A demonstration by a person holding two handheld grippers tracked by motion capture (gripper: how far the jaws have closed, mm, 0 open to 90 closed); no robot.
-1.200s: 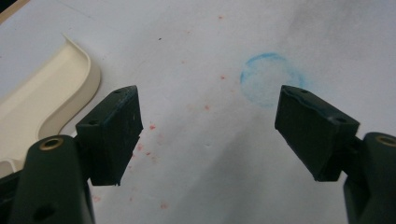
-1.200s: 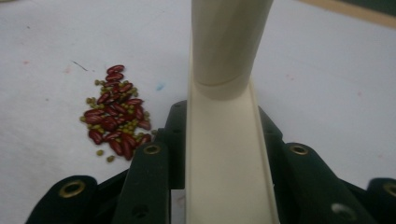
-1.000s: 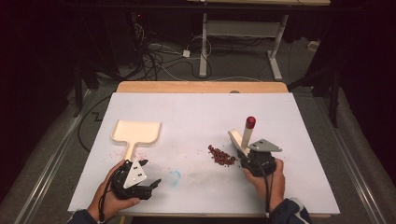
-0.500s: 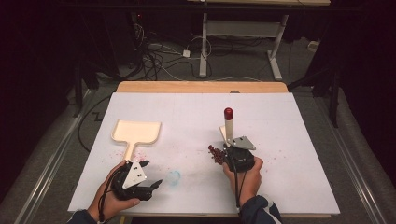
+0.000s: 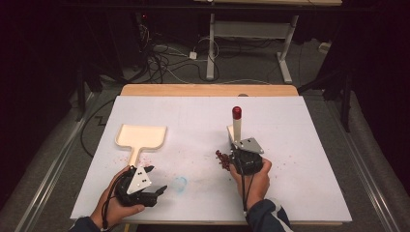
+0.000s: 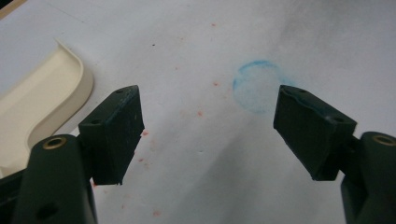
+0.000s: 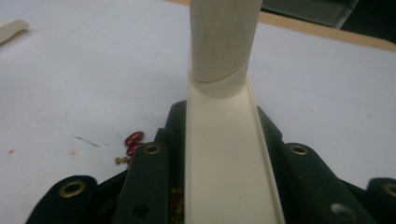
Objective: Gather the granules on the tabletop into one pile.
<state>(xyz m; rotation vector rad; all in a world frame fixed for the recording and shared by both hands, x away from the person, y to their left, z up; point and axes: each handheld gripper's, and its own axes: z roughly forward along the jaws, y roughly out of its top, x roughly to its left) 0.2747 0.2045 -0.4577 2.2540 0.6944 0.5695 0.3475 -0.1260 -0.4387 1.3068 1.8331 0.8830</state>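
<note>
The right tool (image 5: pixel 238 145) clamps a cream brush (image 5: pixel 236 126) beside the red beads (image 5: pixel 222 158), unswept, while the left tool (image 5: pixel 155 180) gapes wide near the dustpan (image 5: pixel 141 137).

No legible text, label, brand, number or sign appeared on any surface. The white table cover (image 5: pixel 203 121) bore only a faint blue ring mark (image 6: pixel 257 86), without lettering, lying beside the cream dustpan (image 5: pixel 142 137), itself unmarked.
</note>
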